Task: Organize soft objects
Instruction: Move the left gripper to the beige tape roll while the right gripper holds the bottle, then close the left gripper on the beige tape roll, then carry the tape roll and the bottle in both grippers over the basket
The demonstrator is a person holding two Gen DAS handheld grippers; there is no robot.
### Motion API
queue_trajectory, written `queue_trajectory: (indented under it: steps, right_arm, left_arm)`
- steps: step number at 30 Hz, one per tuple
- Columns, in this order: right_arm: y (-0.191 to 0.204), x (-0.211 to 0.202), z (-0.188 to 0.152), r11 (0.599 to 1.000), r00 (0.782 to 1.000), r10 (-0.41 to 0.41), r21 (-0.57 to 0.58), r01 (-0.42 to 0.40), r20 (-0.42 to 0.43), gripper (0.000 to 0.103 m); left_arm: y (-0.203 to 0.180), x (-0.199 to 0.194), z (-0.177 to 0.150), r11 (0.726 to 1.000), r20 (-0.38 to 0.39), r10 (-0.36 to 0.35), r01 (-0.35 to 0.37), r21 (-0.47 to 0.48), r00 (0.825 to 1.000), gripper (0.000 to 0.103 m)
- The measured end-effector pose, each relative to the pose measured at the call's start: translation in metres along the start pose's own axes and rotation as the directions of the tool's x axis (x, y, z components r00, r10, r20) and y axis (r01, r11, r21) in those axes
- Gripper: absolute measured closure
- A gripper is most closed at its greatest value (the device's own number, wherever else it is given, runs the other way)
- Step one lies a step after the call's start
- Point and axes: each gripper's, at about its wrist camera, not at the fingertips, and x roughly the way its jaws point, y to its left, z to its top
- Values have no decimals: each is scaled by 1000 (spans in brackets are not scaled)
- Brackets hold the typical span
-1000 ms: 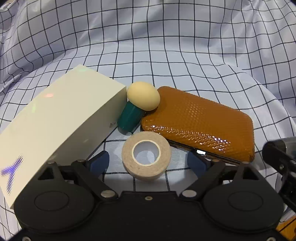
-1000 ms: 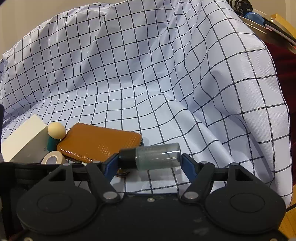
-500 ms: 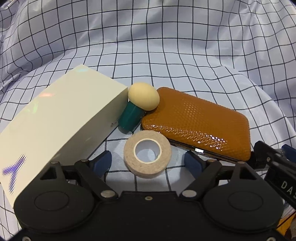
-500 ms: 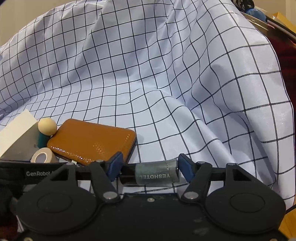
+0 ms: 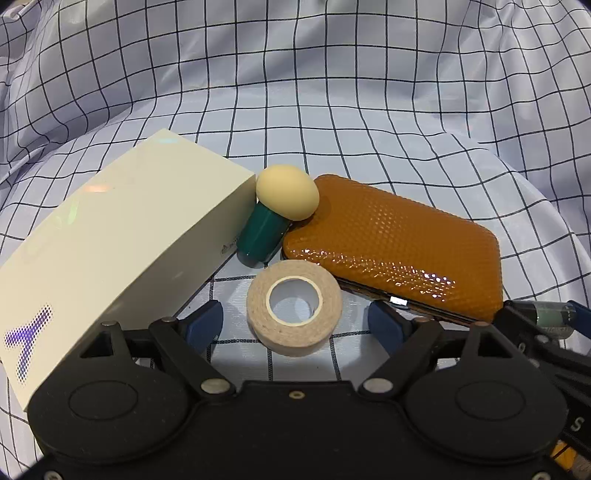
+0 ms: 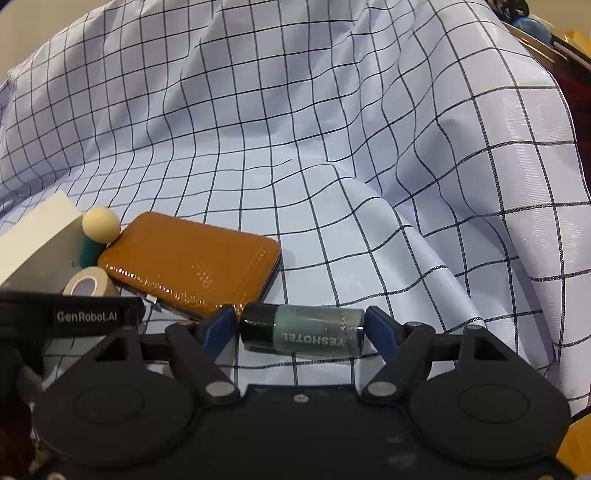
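A beige tape roll (image 5: 295, 338) lies flat on the checked cloth (image 5: 332, 110) between the fingers of my left gripper (image 5: 294, 326), which is open with a gap on each side. Behind the roll are a cream box (image 5: 110, 251), a yellow sponge on a teal handle (image 5: 288, 197) and an orange-brown textured case (image 5: 399, 251). To the right of the case, a small clear bottle with a black cap (image 6: 303, 330) lies on the cloth. It is between the pads of my right gripper (image 6: 300, 325), whose jaws are opening, with a sliver of gap at the cap end.
The cloth rises in folds behind and to the right (image 6: 461, 184). A metal edge with a blue object (image 6: 532, 26) shows at the top right. The left gripper's black body (image 6: 74, 315) sits close beside the right one.
My right gripper carried the bottle down and left to the case's corner, and its jaws widened. The left gripper's fingers narrowed slightly around the tape roll and did not otherwise move.
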Motion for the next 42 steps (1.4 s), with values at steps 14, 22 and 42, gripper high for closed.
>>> queue_trajectory:
  steps: [14,22,42]
  right_arm:
    - [-4,-4,0,1000,1000,7,2,-7,12,33]
    - [-6,-22,7,1000,998,1,-1,-1,60,32]
    - [1,-149,-13,975,957,223,-53,-216,187,32]
  left_arm:
    - [10,-13,2,998,12,-60,60,-29,998,55]
    - [10,-37,2,995,31,-87,88,-40,996,55]
    - [44,-159,-54,995,45,-91,93,-45,995,55]
